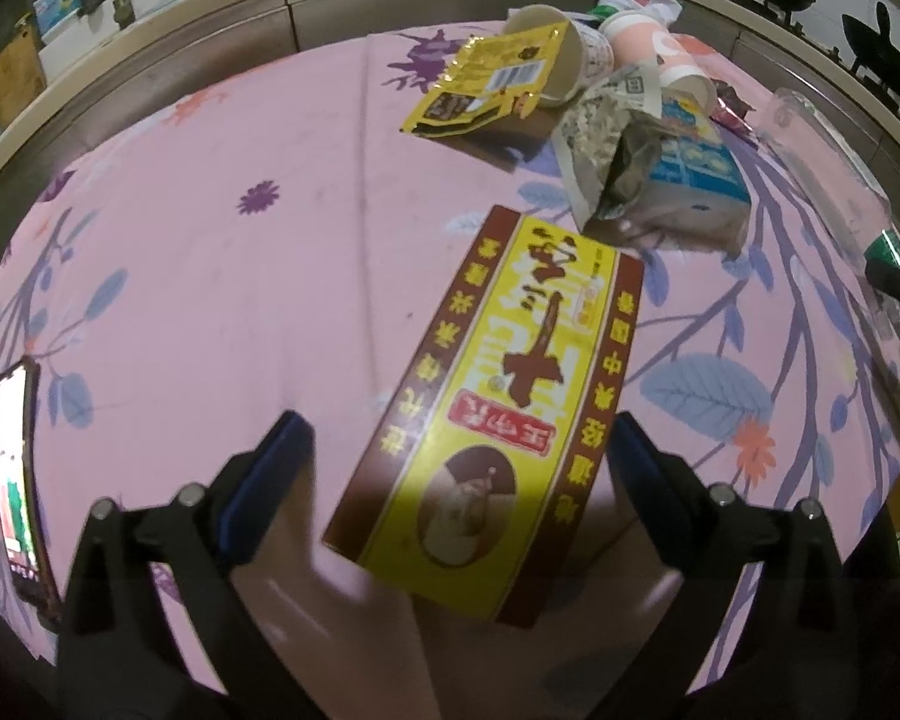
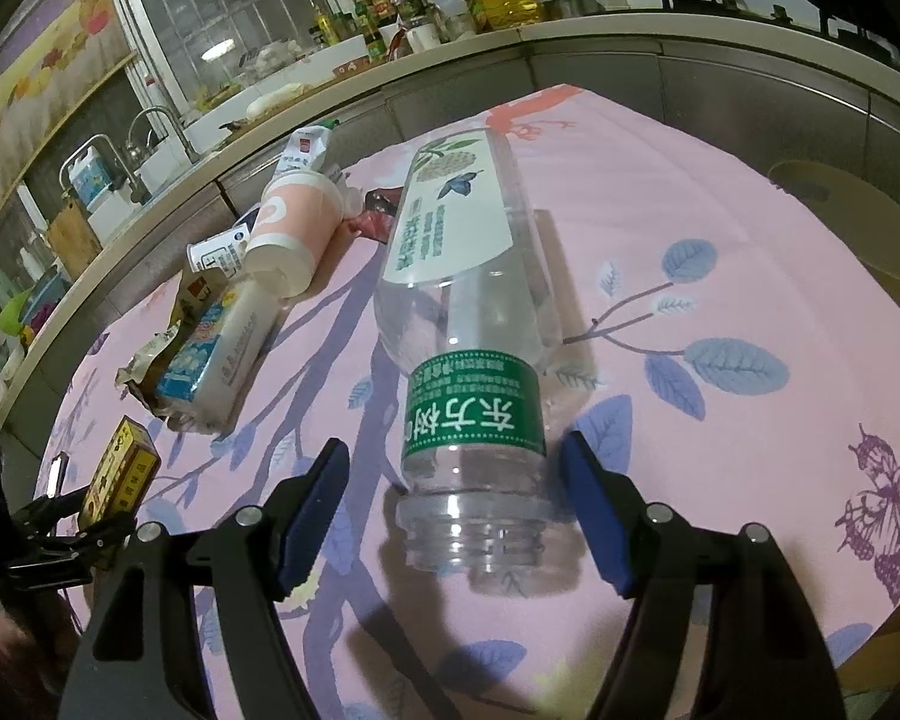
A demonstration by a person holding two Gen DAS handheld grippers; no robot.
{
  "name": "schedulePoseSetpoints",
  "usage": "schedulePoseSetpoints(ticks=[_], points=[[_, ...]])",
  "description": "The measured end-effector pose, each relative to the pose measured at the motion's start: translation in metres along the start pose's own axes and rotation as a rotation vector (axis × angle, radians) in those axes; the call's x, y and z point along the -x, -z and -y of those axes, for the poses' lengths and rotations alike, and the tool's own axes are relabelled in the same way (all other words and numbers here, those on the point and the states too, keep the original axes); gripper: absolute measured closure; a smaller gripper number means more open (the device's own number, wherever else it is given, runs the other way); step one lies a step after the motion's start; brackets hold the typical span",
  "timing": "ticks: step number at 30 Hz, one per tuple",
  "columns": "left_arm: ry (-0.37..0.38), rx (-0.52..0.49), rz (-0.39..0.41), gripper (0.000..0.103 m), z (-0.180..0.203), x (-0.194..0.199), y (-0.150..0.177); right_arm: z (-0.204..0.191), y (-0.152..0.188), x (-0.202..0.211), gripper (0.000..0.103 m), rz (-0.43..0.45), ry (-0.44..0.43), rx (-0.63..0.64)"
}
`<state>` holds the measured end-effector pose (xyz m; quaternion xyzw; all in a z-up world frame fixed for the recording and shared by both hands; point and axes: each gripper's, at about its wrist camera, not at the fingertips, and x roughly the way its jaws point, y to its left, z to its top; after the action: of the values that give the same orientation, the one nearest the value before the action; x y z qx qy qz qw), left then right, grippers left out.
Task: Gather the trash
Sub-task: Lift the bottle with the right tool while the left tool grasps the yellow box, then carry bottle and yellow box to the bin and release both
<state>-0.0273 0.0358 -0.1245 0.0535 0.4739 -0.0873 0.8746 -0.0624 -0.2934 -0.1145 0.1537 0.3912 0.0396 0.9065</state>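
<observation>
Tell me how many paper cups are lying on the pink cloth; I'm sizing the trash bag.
2, both tipped over at the far end of the pile: a pink-and-white cup, and a cream cup behind the yellow wrapper. Others may be hidden under the litter.
</observation>
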Motion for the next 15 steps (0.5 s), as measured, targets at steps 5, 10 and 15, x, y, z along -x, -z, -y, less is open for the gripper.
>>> schedulePoseSetpoints(ticks=[5,10,15], points=[[0.026,-0.015,-0.006,0.037,0.008,0.007,-0.004,-0.001,-0.003,-0.002,0.046,-0.009,-0.015,0.020],[0.038,-0.020,-0.006,0.044,0.015,0.011,-0.007,0.012,-0.008,-0.006,0.064,-0.041,-0.101,-0.044],[0.093,-0.019,0.051,0.045,0.026,0.039,-0.012,0.037,-0.011,0.006,0.065,-0.028,-0.199,-0.169]])
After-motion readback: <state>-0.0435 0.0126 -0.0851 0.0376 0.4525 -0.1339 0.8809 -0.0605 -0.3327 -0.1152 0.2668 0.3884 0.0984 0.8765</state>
